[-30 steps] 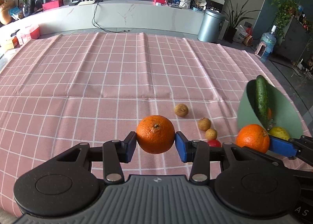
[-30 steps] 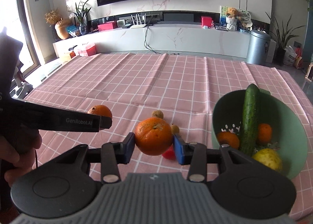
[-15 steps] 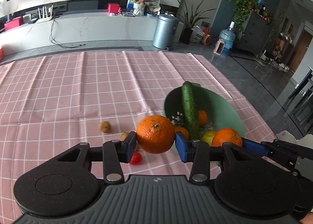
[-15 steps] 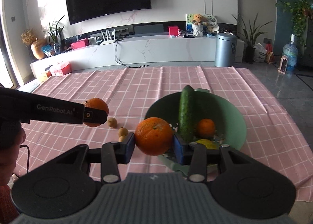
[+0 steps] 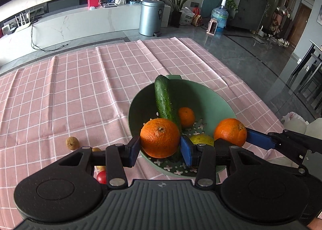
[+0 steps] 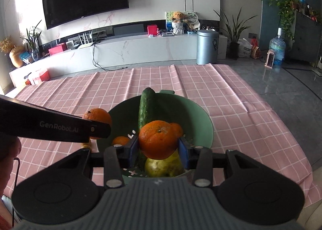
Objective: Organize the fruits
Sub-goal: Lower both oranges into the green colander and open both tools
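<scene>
Oranges (image 5: 160, 138) sit firm but roll-prone, your left claw (image 5: 160, 147) and right claw (image 6: 159, 146) each clamped across one's middle, bowl (image 5: 217, 105) just ahead.

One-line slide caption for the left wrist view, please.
Left gripper holds an orange over the green colander bowl beside the right gripper's orange.

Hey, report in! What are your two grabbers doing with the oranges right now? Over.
Left gripper shut on an orange. Right gripper shut on another orange. Both over the green bowl. Cucumber and pear lie underneath.
</scene>
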`<state>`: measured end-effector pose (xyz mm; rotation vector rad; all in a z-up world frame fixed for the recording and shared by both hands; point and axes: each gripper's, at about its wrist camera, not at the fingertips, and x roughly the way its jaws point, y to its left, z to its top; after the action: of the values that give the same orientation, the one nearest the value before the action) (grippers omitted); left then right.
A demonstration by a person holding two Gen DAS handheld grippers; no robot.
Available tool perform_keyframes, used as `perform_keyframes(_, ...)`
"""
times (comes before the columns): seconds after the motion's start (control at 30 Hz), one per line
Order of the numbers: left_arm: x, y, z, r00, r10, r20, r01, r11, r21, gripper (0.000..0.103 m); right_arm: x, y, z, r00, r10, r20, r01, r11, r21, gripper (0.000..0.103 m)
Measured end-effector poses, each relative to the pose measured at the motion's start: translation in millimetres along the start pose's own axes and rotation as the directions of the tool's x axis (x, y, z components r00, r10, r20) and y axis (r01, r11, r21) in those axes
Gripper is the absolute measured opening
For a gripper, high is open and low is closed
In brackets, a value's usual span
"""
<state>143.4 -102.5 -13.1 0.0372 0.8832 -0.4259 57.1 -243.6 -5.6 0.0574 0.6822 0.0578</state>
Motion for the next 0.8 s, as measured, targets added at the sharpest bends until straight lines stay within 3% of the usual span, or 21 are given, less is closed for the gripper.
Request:
perform_keyframes(0.33, 27, -5, -1, 0.997, 0.011, -0.079, -0.008, 0.999, 0.034, 0.049, 36, -2, 0, 0.994, -0.023, -0.108, 0.019, 0.999, -0.036, 0.039)
perform_keyframes(0.8, 43, -5, 1, 0.993, -0.004, -0.119, 0.005, 1.0, 0.011, 0.049, 45, -10, -1, 0.992, 0.001, -0.126, 0.001, 1.0, 0.014, 0.04)
